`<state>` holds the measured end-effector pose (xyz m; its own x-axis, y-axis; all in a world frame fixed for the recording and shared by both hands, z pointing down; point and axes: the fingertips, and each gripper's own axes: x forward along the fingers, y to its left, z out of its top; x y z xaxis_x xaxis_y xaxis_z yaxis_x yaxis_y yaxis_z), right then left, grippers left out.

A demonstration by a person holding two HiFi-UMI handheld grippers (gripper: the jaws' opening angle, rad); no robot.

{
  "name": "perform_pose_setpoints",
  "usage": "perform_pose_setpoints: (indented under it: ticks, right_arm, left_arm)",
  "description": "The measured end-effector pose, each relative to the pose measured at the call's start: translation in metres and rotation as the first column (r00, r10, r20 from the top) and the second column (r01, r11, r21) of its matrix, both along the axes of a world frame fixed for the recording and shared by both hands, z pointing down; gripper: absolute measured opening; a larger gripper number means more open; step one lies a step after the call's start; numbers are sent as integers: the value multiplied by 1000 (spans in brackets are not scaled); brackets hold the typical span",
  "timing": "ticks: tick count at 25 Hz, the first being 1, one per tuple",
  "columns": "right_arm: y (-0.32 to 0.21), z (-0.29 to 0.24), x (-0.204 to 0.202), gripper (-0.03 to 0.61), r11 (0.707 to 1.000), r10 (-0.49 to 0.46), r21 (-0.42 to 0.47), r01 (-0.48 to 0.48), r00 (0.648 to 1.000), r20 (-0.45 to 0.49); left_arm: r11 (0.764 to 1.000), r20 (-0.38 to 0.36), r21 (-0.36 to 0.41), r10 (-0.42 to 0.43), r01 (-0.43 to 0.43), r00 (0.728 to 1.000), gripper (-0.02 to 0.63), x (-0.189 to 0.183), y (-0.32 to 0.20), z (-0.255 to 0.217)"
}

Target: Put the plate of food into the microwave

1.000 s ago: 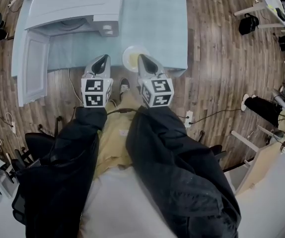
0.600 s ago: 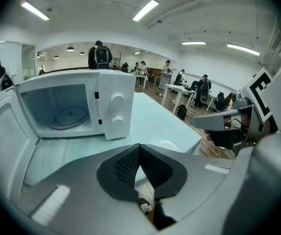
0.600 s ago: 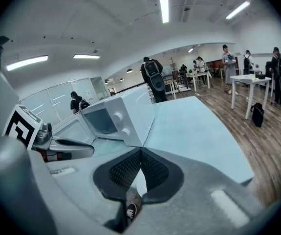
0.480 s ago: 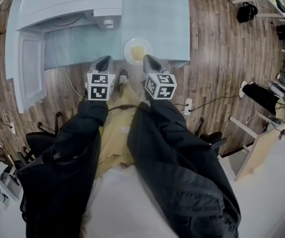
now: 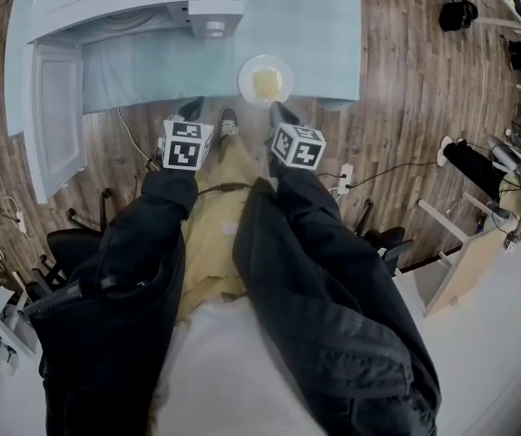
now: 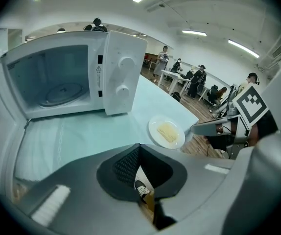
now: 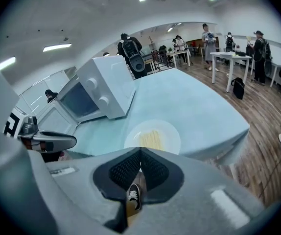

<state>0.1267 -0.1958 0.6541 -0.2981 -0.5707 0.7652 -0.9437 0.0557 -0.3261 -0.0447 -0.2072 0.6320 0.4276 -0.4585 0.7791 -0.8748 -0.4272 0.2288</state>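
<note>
Lying lengthwise away: food [image 5: 267,83] on plate [image 5: 245,69]

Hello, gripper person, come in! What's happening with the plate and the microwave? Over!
Left gripper and right gripper both shut, empty, near the table edge. Plate of food untouched on the table. Microwave door open, nothing between.

The microwave [image 5: 133,12] is smooth white plastic, faintly glossy. The plate [image 5: 266,80] is glossy white. The worktop [image 5: 324,25] is matt pale blue, the floor [image 5: 406,107] wood-grain planks. The left claw [image 5: 191,108] and right claw [image 5: 282,113] are matt grey plastic, with black ribbed pads [image 6: 126,166].
</note>
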Motion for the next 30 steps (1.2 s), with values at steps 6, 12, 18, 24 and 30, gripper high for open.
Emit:
perform_pose_setpoints:
  ticks: [6, 12, 18, 24, 30]
  right_arm:
    - [8, 21, 4, 0, 997, 41, -58, -42, 999, -8]
    - [14, 39, 14, 31, 990, 109, -98, -106, 994, 26]
    - [19, 55, 20, 127, 969, 211, -155, -191, 970, 122]
    - [21, 67, 18, 179, 940, 319, -209, -270, 911, 260]
    - [13, 79, 8, 179, 919, 385, -253, -302, 825, 414]
  left_arm:
    - [999, 12, -17, 45, -45, 999, -3, 7, 12, 15]
    - [998, 15, -25, 53, -52, 998, -3, 10, 17, 16]
    - [998, 11, -32, 58, -58, 998, -3, 14, 22, 25]
    - [997, 21, -49, 67, -66, 998, -3, 15, 26, 22]
    - [995, 3, -72, 68, -67, 998, -3, 18, 33, 26]
